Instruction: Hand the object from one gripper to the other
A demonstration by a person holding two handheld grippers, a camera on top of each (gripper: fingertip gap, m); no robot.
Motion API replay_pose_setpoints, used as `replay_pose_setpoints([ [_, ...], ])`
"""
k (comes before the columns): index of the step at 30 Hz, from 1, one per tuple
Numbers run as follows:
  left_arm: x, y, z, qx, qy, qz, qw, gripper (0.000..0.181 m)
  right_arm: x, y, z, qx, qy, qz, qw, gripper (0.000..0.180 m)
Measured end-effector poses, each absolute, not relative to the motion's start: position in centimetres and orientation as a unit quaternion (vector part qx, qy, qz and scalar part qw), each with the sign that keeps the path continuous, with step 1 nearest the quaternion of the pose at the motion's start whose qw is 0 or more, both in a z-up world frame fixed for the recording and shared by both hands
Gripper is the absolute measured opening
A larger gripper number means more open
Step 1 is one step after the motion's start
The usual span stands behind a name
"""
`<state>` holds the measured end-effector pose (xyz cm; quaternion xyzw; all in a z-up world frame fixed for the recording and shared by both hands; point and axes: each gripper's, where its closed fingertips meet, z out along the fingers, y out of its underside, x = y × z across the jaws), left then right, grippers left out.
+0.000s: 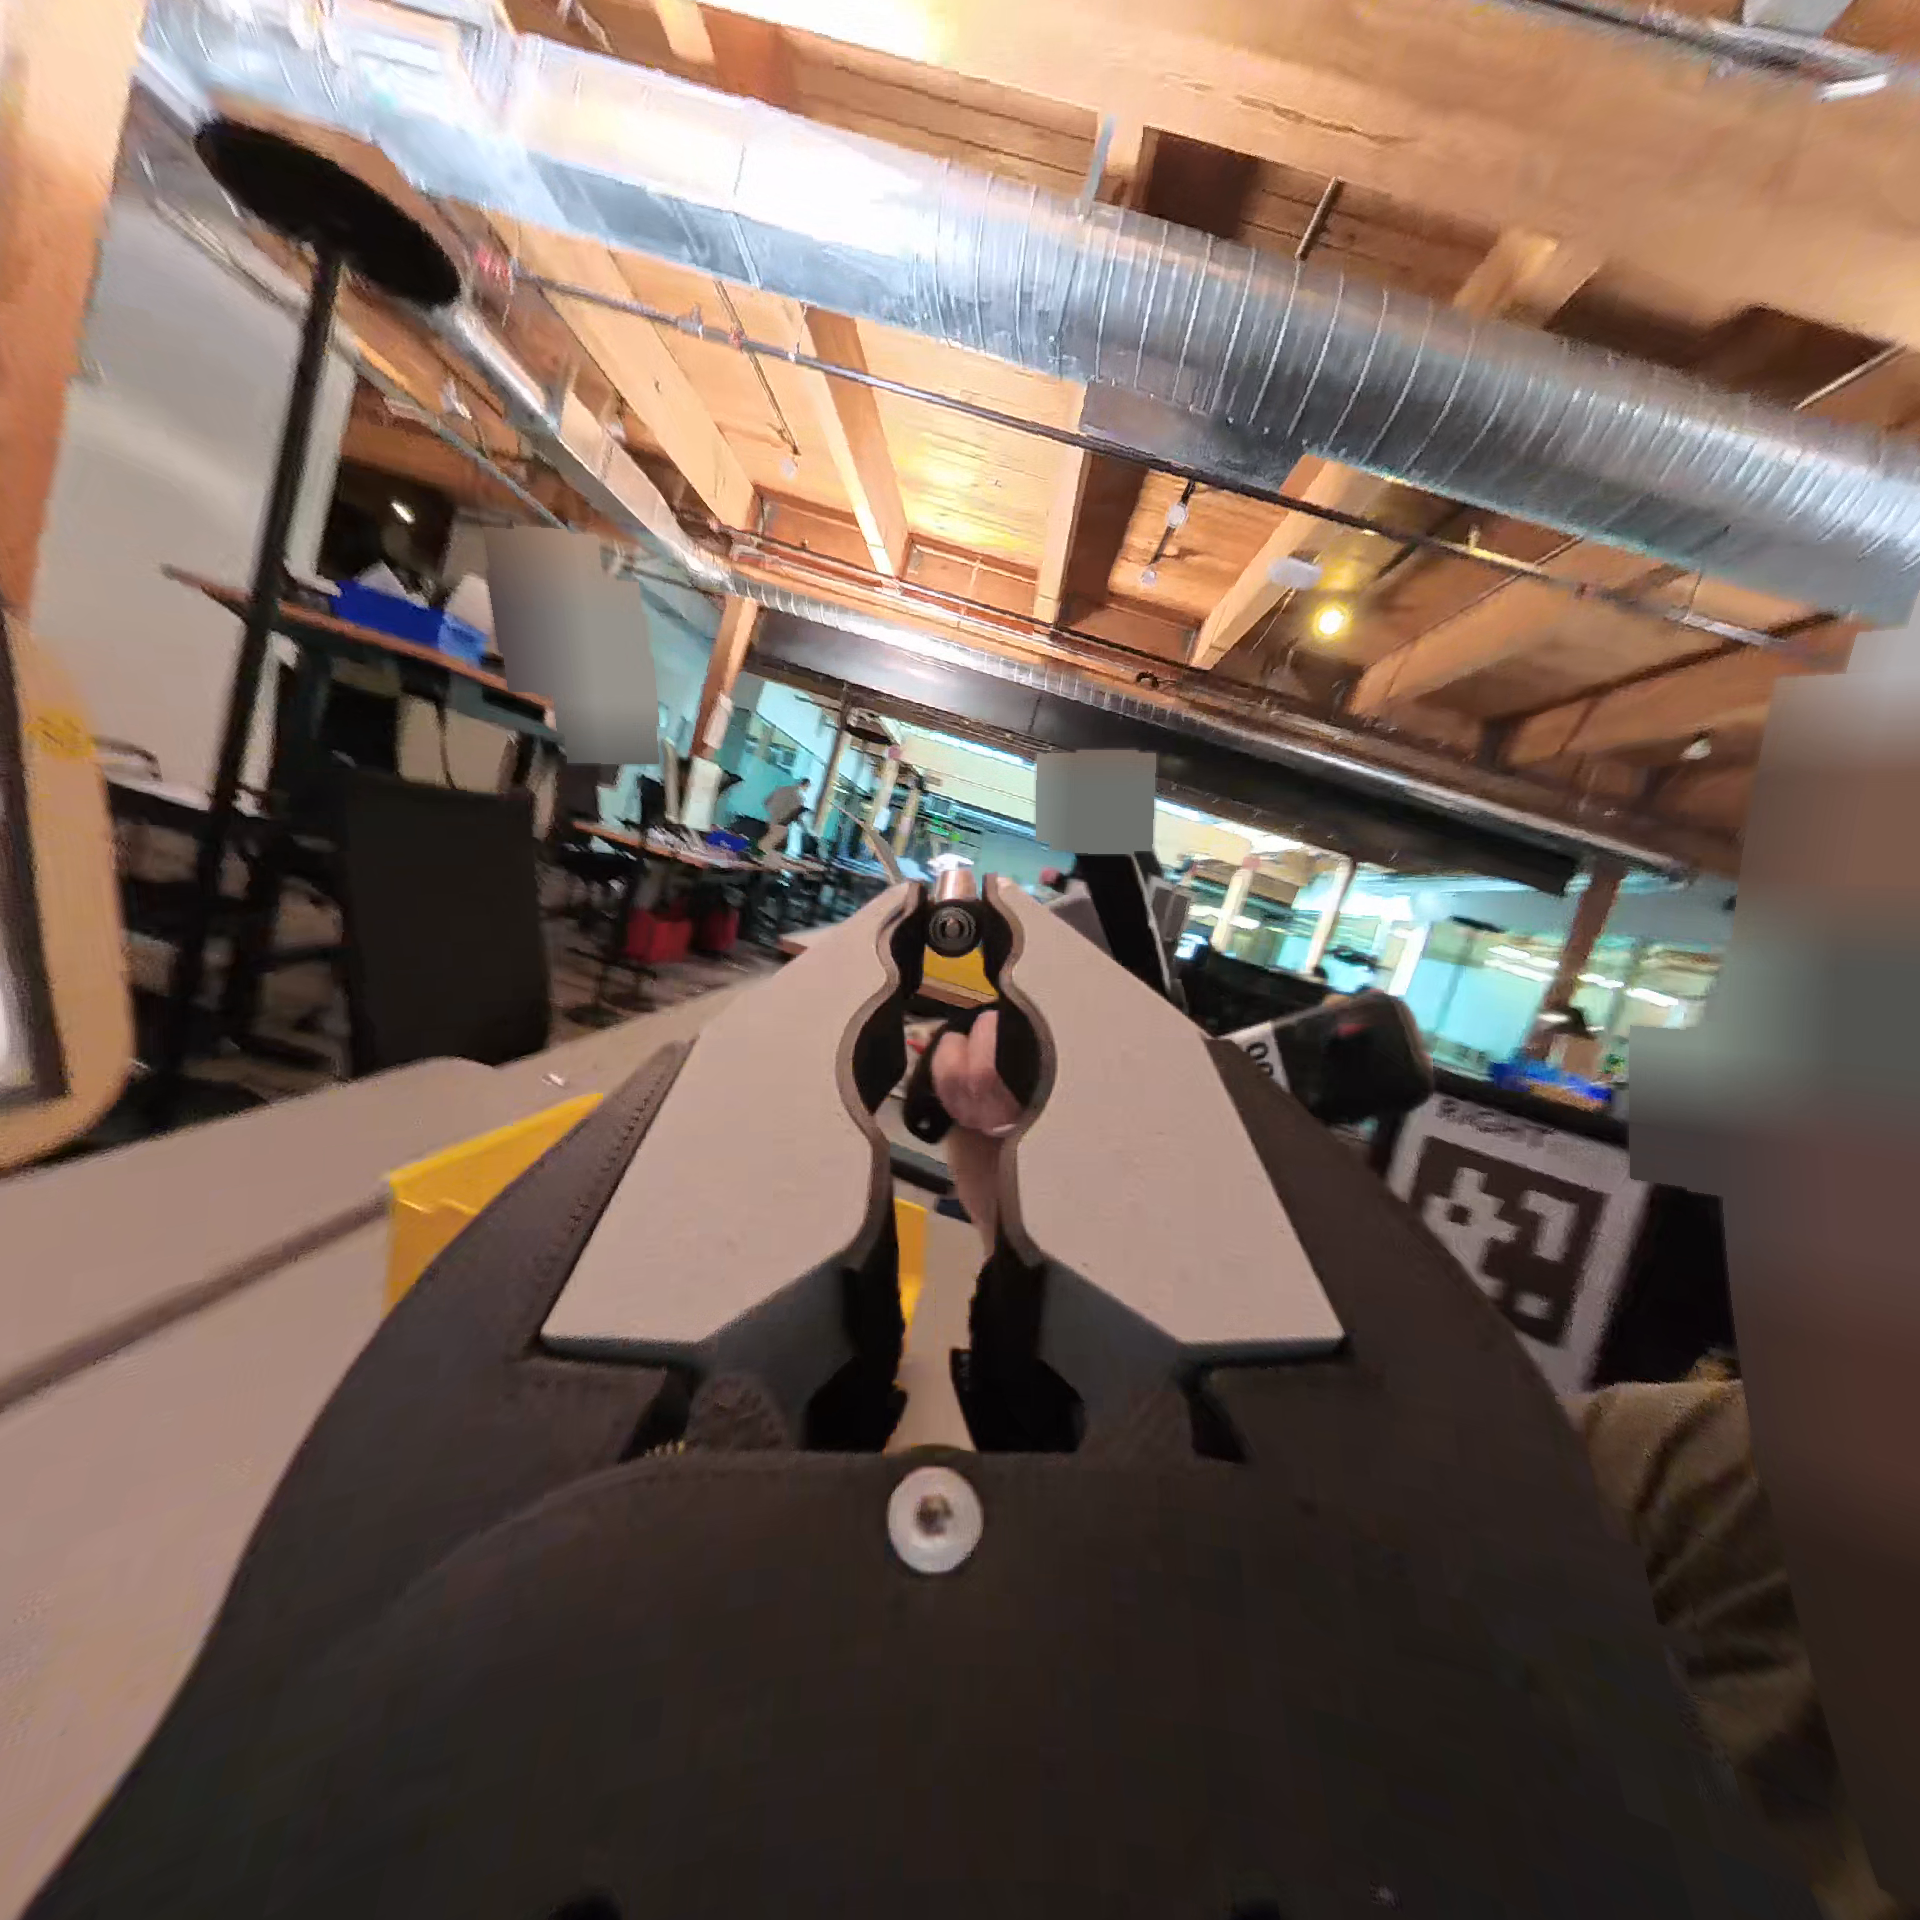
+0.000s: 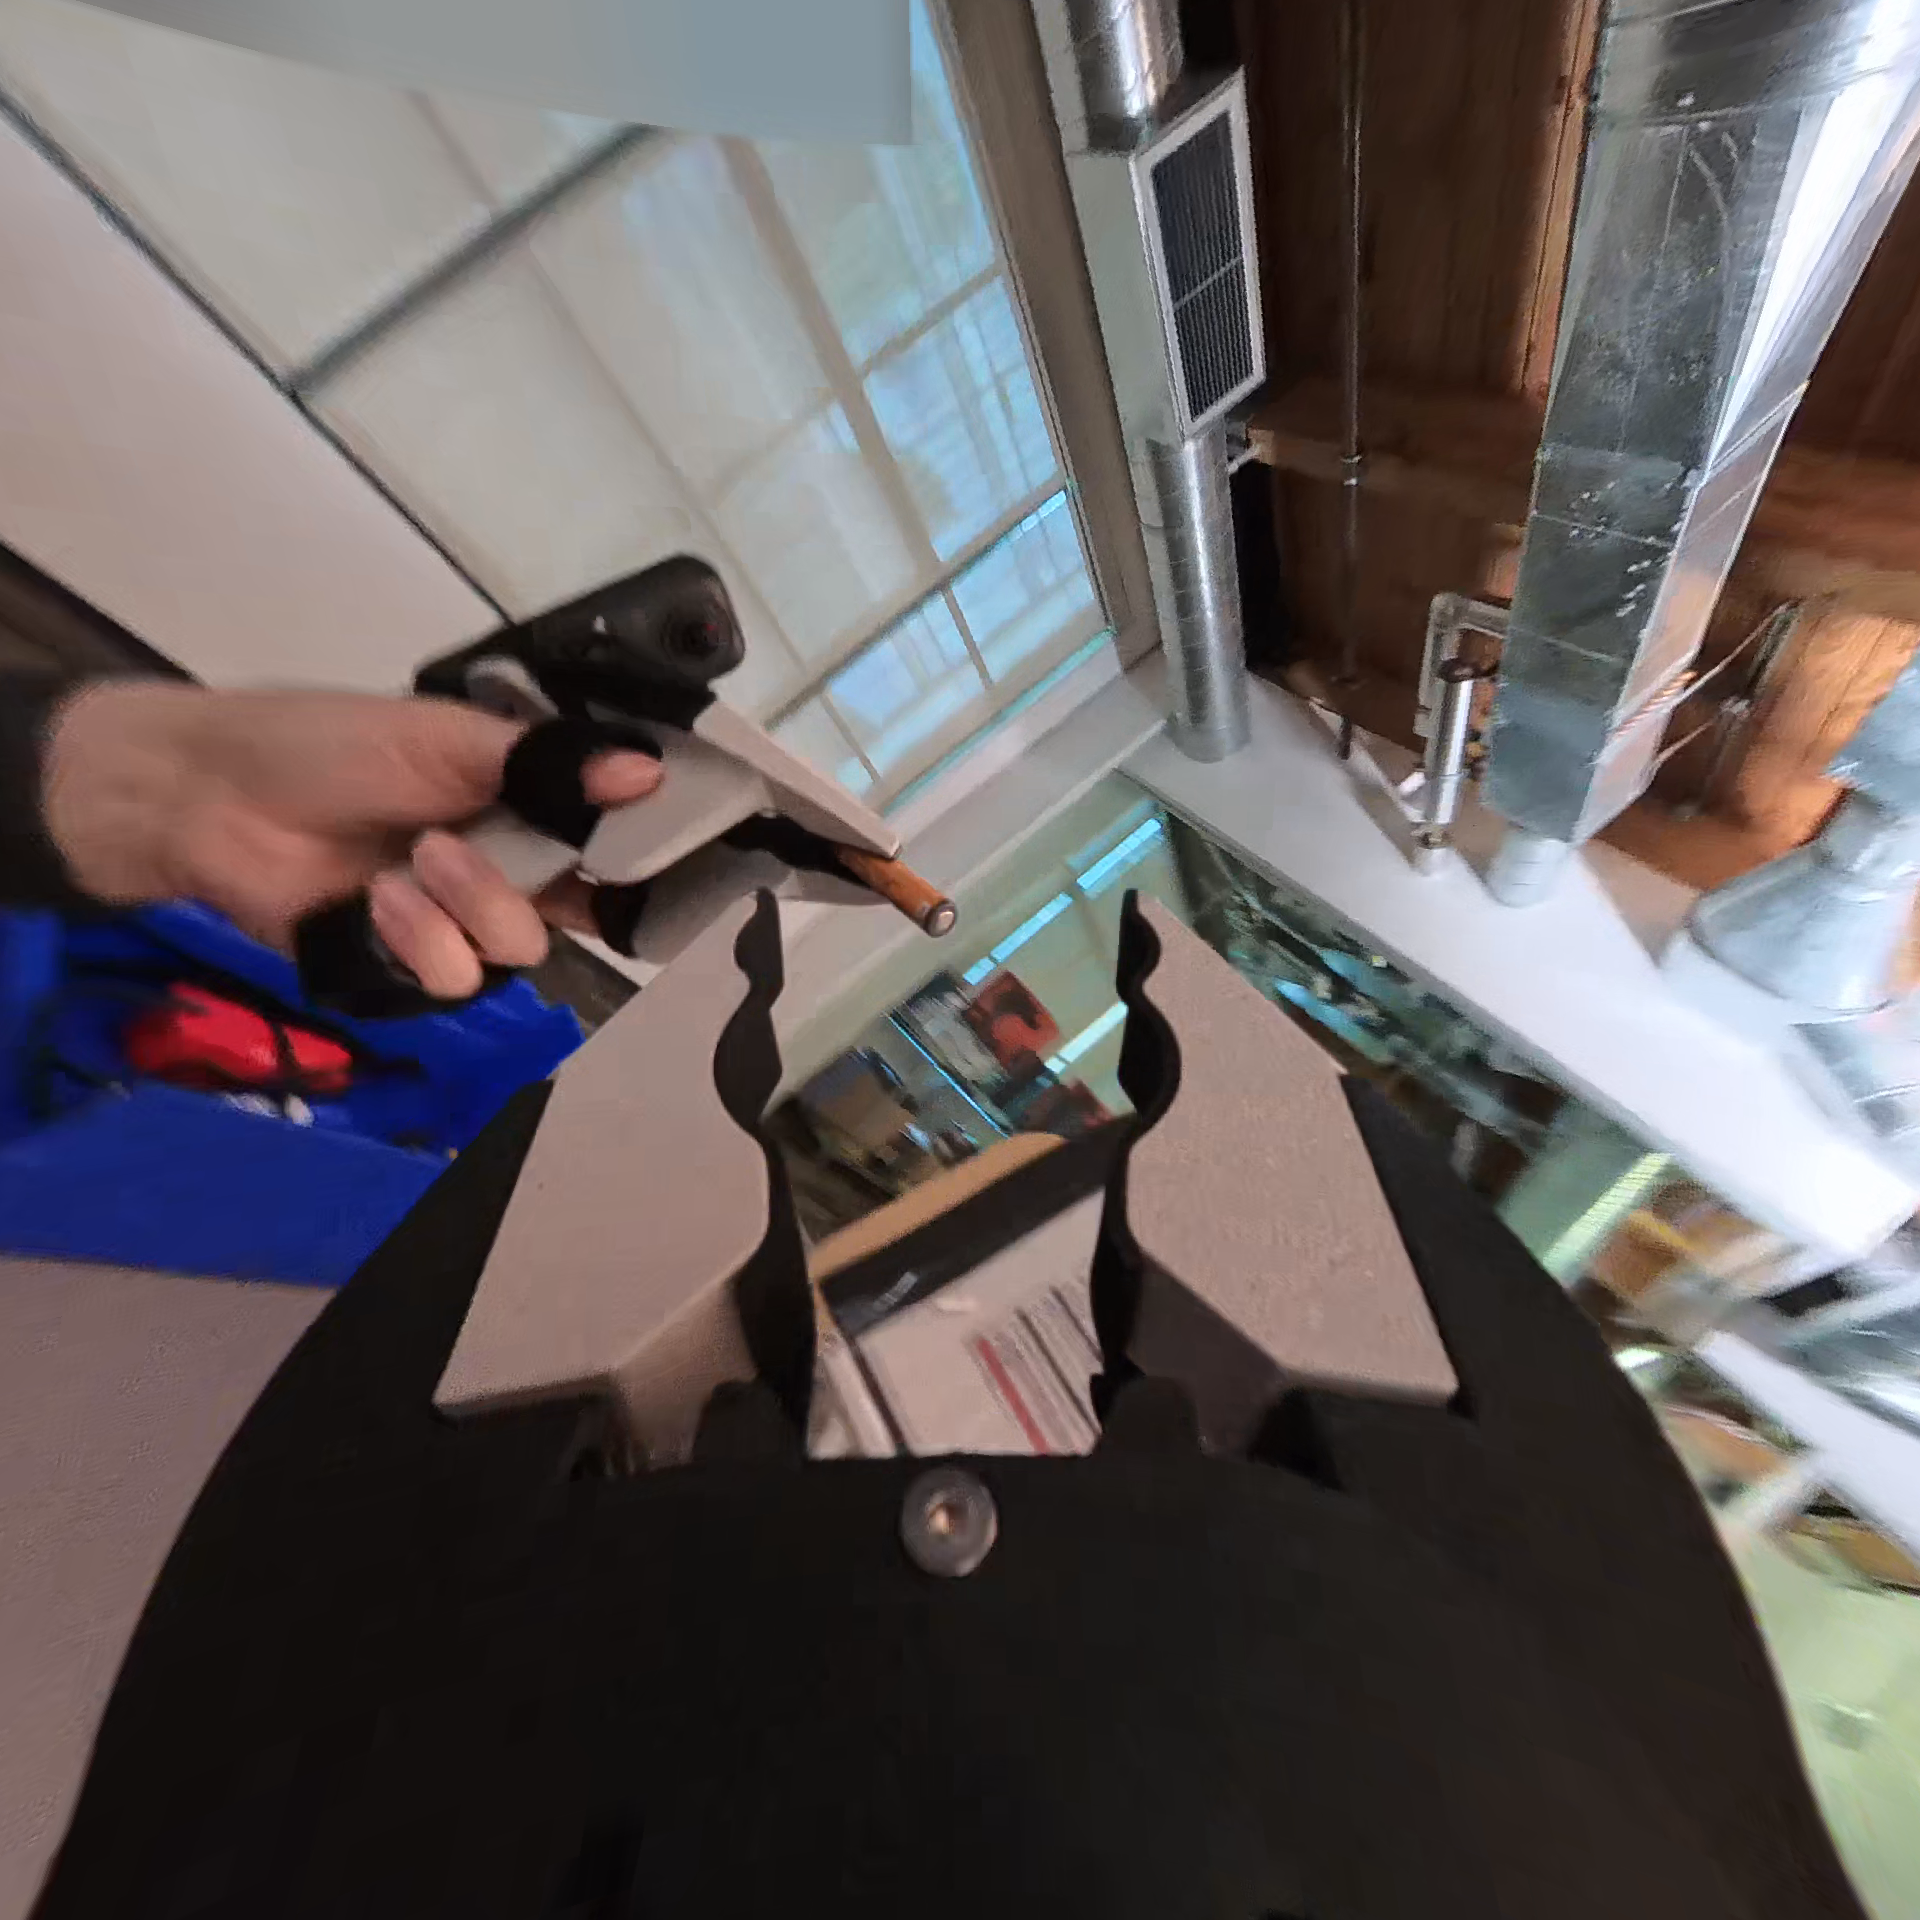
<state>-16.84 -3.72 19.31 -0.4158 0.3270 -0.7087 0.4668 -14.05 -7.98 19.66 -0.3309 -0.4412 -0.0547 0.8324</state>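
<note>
My left gripper [image 1: 954, 896] is shut on a thin brown rod [image 1: 954, 885]. I see the rod end-on, its tip poking out past the fingertips. In the right wrist view a hand [image 2: 260, 800] holds the left gripper [image 2: 868, 857] at the upper left, and the rod [image 2: 902, 891] sticks out of it with its metal-capped end down and to the right. My right gripper [image 2: 948, 920] is open and empty. The rod's end lies in line with the gap between the right fingertips, not touching them. The right gripper's camera [image 1: 1351, 1051] shows beyond the left fingers.
A grey table [image 1: 156, 1351] with a yellow bin [image 1: 468, 1184] lies below the left gripper. A black floor lamp [image 1: 265, 582] stands at the left. A blue bag [image 2: 208, 1153] lies under the hand. Ducts [image 2: 1662, 416] and a window [image 2: 935, 468] are behind. My hands' fingertips stand some 6 cm from each other.
</note>
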Motion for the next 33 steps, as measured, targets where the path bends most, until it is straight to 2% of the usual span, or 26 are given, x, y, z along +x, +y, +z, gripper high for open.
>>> replay_pose_setpoints([
  [4, -15.4, -4.4, 18.3, -0.438, 0.318, -0.738, 0.403, 0.008, -14.6, -6.5, 18.4, -0.329, -0.45, -0.176, 0.811, 0.054],
  [9, -13.7, -5.3, 16.7, -0.465, 0.346, -0.718, 0.386, 0.008, -14.4, -5.3, 17.5, -0.344, -0.458, -0.224, 0.788, 0.042],
  [18, -12.8, -4.3, 15.3, -0.505, 0.375, -0.628, 0.459, 0.008, -14.1, -3.3, 15.4, -0.374, -0.491, -0.295, 0.73, 0.011],
  [22, -12.8, -4.0, 15.4, -0.504, 0.378, -0.6, 0.493, 0.008, -14.1, -3.0, 15.2, -0.386, -0.486, -0.302, 0.724, 0.01],
  [23, -13.0, -4.0, 15.7, -0.498, 0.378, -0.598, 0.501, 0.01, -14.0, -3.0, 15.5, -0.387, -0.479, -0.301, 0.729, 0.009],
  [25, -13.4, -3.7, 16.2, -0.494, 0.382, -0.572, 0.532, 0.031, -12.8, -2.9, 16.7, -0.398, -0.433, -0.299, 0.751, 0.008],
  [27, -14.2, -3.1, 17.0, -0.483, 0.389, -0.519, 0.588, 0.052, -11.5, -2.7, 18.0, -0.433, -0.375, -0.214, 0.791, 0.008],
  [30, -15.1, -3.7, 18.3, -0.425, 0.423, -0.43, 0.674, 0.069, -10.8, -2.7, 19.0, -0.496, -0.278, 0.089, 0.818, 0.008],
  [33, -15.7, -4.0, 18.2, -0.361, 0.469, -0.257, 0.763, 0.063, -12.0, -3.0, 18.6, -0.532, -0.218, 0.441, 0.689, 0.008],
])
